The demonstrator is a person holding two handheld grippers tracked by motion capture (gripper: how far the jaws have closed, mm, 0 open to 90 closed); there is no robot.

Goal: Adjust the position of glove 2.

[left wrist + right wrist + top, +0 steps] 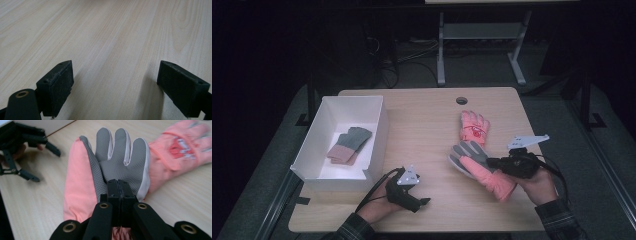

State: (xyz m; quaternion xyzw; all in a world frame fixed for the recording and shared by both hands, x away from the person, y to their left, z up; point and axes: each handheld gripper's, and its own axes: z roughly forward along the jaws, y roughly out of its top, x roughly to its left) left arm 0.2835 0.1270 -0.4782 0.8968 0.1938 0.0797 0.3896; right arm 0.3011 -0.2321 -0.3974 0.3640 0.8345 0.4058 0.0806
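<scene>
Two pink gloves lie on the wooden table (422, 120). One glove lies palm up with its grey palm (472, 155) (117, 162) showing. My right gripper (490, 162) (117, 186) is over that palm, its jaws pressed together with pink fabric pinched between them. The other pink glove (473, 127) (182, 147) lies back up just beyond, touching the first. My left gripper (422, 202) (115, 85) rests low over bare table near the front edge, jaws wide apart and holding nothing; it also appears at the upper left of the right gripper view (48, 166).
A white box (379, 125) stands at the left with a grey and pink glove (349, 145) lying inside. A round cable hole (461, 100) sits near the table's far edge. Beyond the table are a metal stand (442, 50) and a dark floor.
</scene>
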